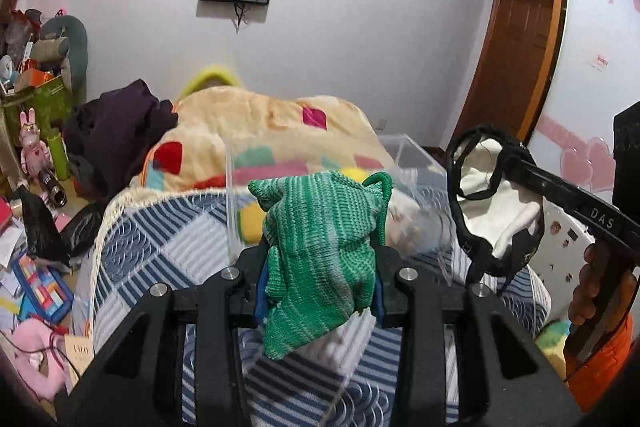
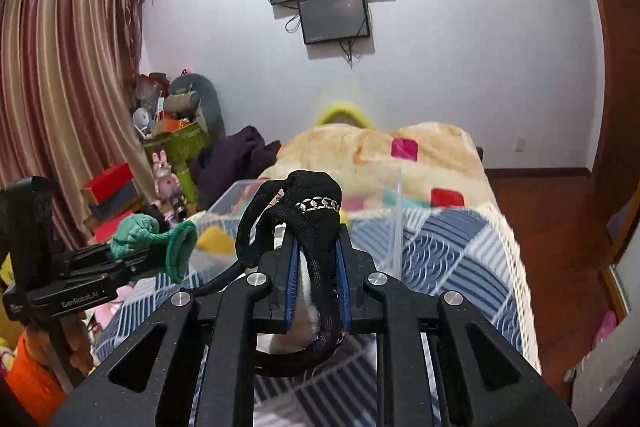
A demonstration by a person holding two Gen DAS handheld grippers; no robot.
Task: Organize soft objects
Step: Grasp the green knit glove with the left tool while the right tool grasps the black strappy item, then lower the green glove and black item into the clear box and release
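Observation:
My left gripper [image 1: 320, 259] is shut on a green knitted cloth [image 1: 316, 251], held above the bed; it also shows in the right wrist view [image 2: 160, 241] at the left. My right gripper [image 2: 316, 267] is shut on a black and white garment [image 2: 308, 211] with a silver chain; in the left wrist view this garment [image 1: 496, 203] hangs from the right gripper at the right. A clear plastic box [image 1: 404, 163] stands on the bed just beyond both grippers, and it also shows in the right wrist view [image 2: 394, 223].
The bed has a blue striped quilt [image 2: 452, 243] and a cream blanket with coloured patches [image 1: 256, 123]. A dark purple garment [image 1: 116, 131] lies at the bed's left. Clutter, boxes and toys [image 1: 36, 155] fill the floor on the left. A wooden door [image 1: 516, 39] stands at the right.

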